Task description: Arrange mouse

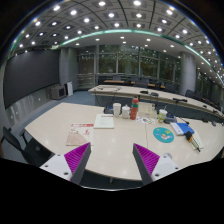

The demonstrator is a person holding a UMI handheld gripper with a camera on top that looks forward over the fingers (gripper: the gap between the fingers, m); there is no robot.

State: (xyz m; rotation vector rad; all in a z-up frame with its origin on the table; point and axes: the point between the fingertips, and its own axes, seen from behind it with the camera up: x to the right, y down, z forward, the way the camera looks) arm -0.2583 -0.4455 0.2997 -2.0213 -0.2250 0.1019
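Fingers (77,156) of the gripper (112,160) stand wide apart, holding nothing, raised level above the pale table (110,140); mouse direction cannot be told.

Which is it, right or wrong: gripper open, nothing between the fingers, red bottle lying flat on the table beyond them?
Wrong in one respect. The gripper view shows the red bottle standing upright on the table, not lying flat. The rest holds: the gripper is open, nothing is between its fingers, and the bottle is beyond them.
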